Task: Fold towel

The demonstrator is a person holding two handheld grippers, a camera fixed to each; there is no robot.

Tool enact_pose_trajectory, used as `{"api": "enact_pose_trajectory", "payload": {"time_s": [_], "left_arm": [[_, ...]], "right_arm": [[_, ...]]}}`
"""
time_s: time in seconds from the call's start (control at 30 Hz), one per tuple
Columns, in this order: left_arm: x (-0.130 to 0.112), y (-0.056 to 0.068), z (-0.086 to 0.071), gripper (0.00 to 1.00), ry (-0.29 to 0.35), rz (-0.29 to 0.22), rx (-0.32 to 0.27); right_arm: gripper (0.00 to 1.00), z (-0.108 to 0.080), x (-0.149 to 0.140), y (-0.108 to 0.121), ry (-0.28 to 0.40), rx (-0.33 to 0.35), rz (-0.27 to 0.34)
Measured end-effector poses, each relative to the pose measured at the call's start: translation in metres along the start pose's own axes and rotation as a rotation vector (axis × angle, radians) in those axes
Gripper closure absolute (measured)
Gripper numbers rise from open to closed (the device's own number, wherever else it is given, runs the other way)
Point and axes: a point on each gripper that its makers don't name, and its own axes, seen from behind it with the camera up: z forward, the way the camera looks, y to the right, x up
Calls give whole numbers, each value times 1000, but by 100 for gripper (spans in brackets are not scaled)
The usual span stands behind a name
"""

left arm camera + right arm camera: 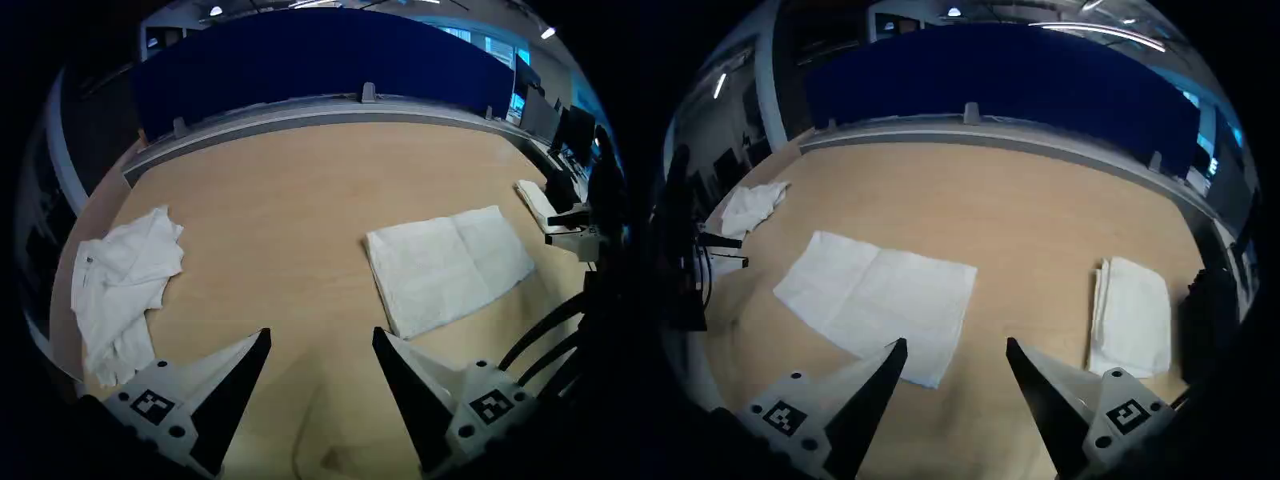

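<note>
left gripper view: the left gripper (320, 331) hangs over the near edge of the table (296, 200) with its fingers spread wide and nothing between them. in the right gripper view the right gripper (954, 341) is likewise released and empty. the flat towel (448, 268) lies between the two, spread smooth on the wood with a crease across its middle. its near corner sits just ahead of the left gripper's right finger, and its near edge is just beyond the right gripper's left fingertip (898, 344).

i judge this to be a pause before a fold: neither tong has hold of the cloth. the next move calls for each to drop to a near corner, pinch it, and carry it over to the far edge.

farther out, a crumpled towel (124, 280) waits at the left end and a folded towel (1128, 316) rests at the right end, both well apart from the flat one. a blue partition (320, 68) runs along the back. nothing stands in the way of the fold.
</note>
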Motion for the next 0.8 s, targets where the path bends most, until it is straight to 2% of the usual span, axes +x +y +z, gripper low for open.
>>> {"api": "enact_pose_trajectory", "payload": {"time_s": [0.2, 0.5, 0.6, 0.8], "left_arm": [[-14, -3, -22, 6, 3, -28, 11], [-57, -12, -62, 6, -18, -104, 52], [-72, -15, -73, 6, -28, -134, 66], [-91, -21, -83, 6, -47, -169, 89]], "right_arm": [[4, 2, -11, -13, -39, 70, -88], [4, 4, -35, -32, -129, 179, -220], [4, 5, -42, -31, -155, 190, -254], [7, 9, -49, -27, -182, 197, -289]]}}
